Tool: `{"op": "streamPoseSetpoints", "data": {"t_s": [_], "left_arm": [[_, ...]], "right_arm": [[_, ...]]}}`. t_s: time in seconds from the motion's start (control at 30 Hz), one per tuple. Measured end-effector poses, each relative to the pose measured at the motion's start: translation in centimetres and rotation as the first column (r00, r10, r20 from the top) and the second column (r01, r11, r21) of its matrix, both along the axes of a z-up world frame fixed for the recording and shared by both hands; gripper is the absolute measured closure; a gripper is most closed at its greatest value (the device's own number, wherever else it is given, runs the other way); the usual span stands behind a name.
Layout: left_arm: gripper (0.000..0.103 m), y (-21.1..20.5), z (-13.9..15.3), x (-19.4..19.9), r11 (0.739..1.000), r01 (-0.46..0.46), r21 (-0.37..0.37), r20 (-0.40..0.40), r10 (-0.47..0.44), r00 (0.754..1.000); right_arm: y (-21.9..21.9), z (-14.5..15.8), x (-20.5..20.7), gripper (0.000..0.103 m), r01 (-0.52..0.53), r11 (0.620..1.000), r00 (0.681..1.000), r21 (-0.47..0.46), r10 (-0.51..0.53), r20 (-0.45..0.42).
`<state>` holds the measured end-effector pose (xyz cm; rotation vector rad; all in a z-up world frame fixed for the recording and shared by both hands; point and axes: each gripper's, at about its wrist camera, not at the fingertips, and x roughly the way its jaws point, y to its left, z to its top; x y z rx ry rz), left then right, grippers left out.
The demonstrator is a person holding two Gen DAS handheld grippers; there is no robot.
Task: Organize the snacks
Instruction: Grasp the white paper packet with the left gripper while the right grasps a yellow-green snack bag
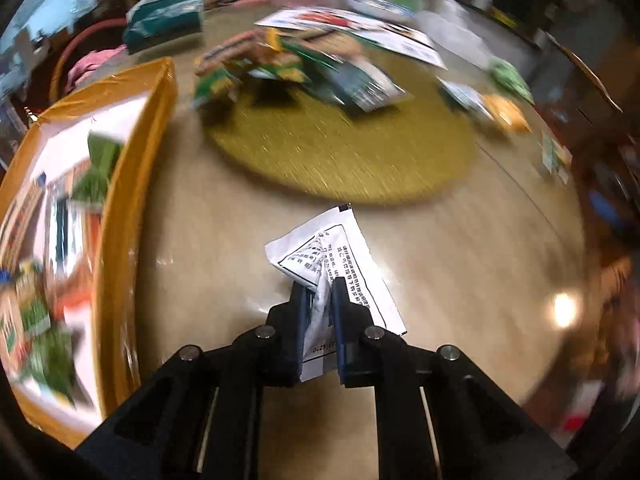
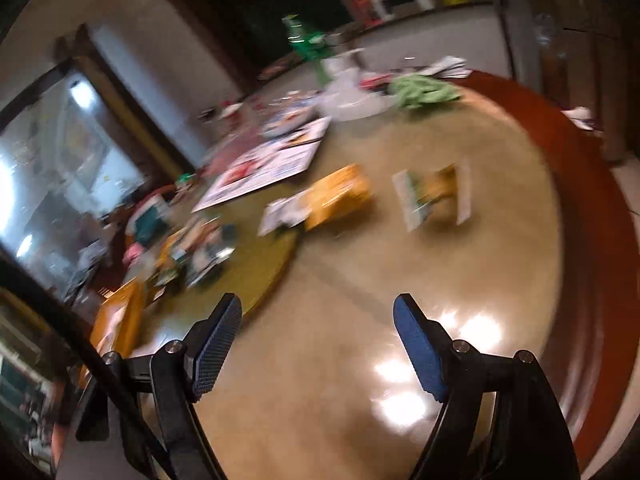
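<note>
My left gripper is shut on a white snack packet with black print, held above the table. An orange-rimmed box with several snack packets inside sits just left of it. More snack packets lie piled at the far side of a round yellow-green mat. My right gripper is open and empty above the table. An orange packet and a white-edged packet lie ahead of it. The box also shows in the right wrist view, at the left.
A large printed sheet lies at the back of the mat. A green cloth and clutter lie at the table's far edge. A teal bag stands at the back left. The table rim is dark red.
</note>
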<state>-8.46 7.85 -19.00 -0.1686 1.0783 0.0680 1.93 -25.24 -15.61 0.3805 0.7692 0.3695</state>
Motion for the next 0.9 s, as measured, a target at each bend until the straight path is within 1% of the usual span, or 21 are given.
{"op": "streamPoseSetpoints", "data": {"t_s": [0.07, 0.2, 0.3, 0.37, 0.4, 0.43, 0.47, 0.5, 0.57, 0.63, 0.73, 0.83, 0.9], "left_arm": [[0.089, -0.5, 0.0, -1.6, 1.000, 0.020, 0.003, 0.000, -0.020, 1.000], [0.089, 0.0, 0.1, -2.8, 1.000, 0.003, -0.027, -0.003, -0.003, 1.000], [0.089, -0.1, 0.0, -3.1, 1.000, 0.005, -0.028, 0.008, -0.004, 1.000], [0.089, -0.3, 0.0, -3.2, 1.000, 0.006, -0.018, 0.012, -0.005, 1.000], [0.089, -0.3, 0.0, -3.3, 1.000, 0.003, -0.022, 0.011, -0.003, 1.000], [0.089, -0.1, 0.0, -3.1, 1.000, 0.005, -0.026, 0.009, -0.005, 1.000], [0.089, 0.0, 0.0, -3.1, 1.000, 0.009, -0.027, 0.013, -0.009, 1.000], [0.088, 0.0, 0.0, -3.3, 0.999, 0.013, -0.029, 0.018, -0.012, 1.000], [0.088, 0.1, -0.1, -3.4, 0.999, 0.013, -0.033, 0.024, -0.012, 1.000], [0.088, 0.1, -0.1, -3.5, 0.999, 0.014, -0.032, 0.024, -0.013, 1.000], [0.086, 0.2, -0.2, -3.6, 0.999, 0.010, -0.041, 0.030, -0.009, 1.000], [0.085, 0.3, -0.3, -3.7, 0.999, 0.005, -0.045, 0.042, -0.003, 0.999], [0.086, 0.2, -0.3, -3.8, 0.999, 0.007, -0.043, 0.050, -0.004, 0.999]], "right_arm": [[-1.1, 0.0, 2.2, 0.024, 0.054, 0.997, 0.998, -0.052, -0.055, -0.011], [-1.6, -0.8, 6.8, 0.024, 0.113, 0.982, 0.991, -0.153, -0.122, -0.053], [-0.7, -1.8, 9.5, 0.024, 0.102, 0.971, 0.989, -0.215, -0.123, -0.087], [0.0, -2.8, 10.2, 0.024, 0.109, 0.960, 0.984, -0.259, -0.142, -0.111], [0.1, -2.9, 10.0, 0.025, 0.120, 0.957, 0.983, -0.265, -0.153, -0.106], [0.4, -2.8, 9.9, 0.029, 0.133, 0.951, 0.983, -0.279, -0.163, -0.088], [0.6, -2.8, 9.7, 0.043, 0.137, 0.946, 0.981, -0.293, -0.171, -0.092], [0.6, -2.7, 9.5, 0.048, 0.145, 0.947, 0.980, -0.286, -0.178, -0.091], [0.6, -2.6, 8.9, 0.053, 0.136, 0.959, 0.982, -0.247, -0.164, -0.096], [0.8, -2.5, 8.0, 0.054, 0.131, 0.959, 0.982, -0.252, -0.161, -0.102], [2.1, -2.8, 5.4, 0.056, 0.062, 0.979, 0.987, -0.196, -0.089, -0.131], [5.0, -3.2, 1.0, 0.056, -0.027, 0.981, 0.992, -0.191, 0.003, -0.123], [7.6, -3.5, -2.7, 0.056, -0.103, 0.976, 0.991, -0.191, 0.084, -0.102]]}}
